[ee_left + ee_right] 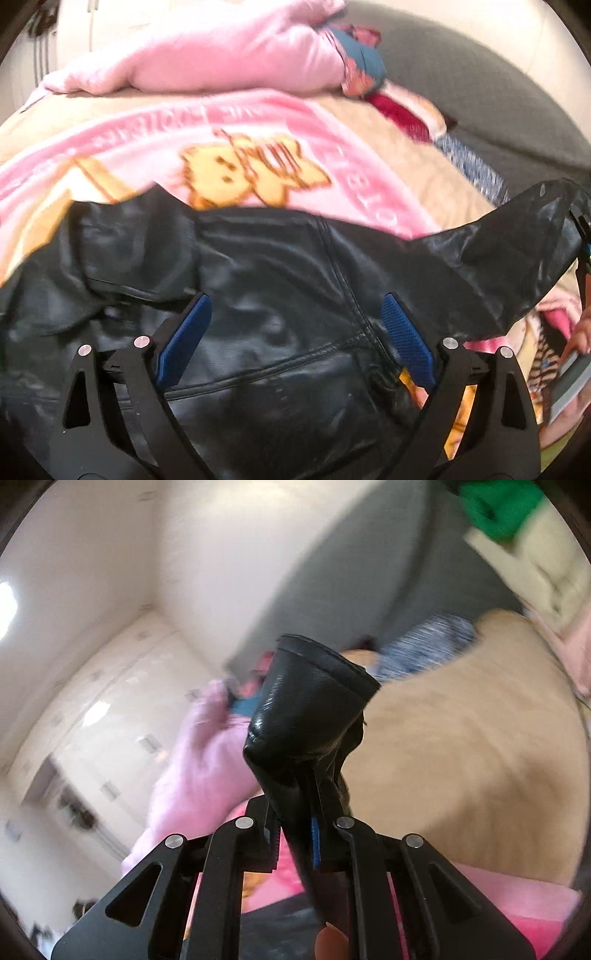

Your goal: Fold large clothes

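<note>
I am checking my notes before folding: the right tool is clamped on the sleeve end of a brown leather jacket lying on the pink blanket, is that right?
Nearly: the jacket is black, not brown, as both wrist views show. The right tool is indeed clamped on its sleeve end, and the jacket lies on the pink blanket.

White walls, pale wardrobe — grey headboard.

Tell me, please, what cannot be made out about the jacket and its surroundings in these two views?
- Black leather jacket: its near part is cut off by the lower edge and the left gripper frame in the left wrist view.
- Pink blanket lettering: blurred, unreadable.
- Right gripper pads: hidden by the clamped sleeve in the right wrist view.
- Green item: cut off at the top edge, blurred.
</note>
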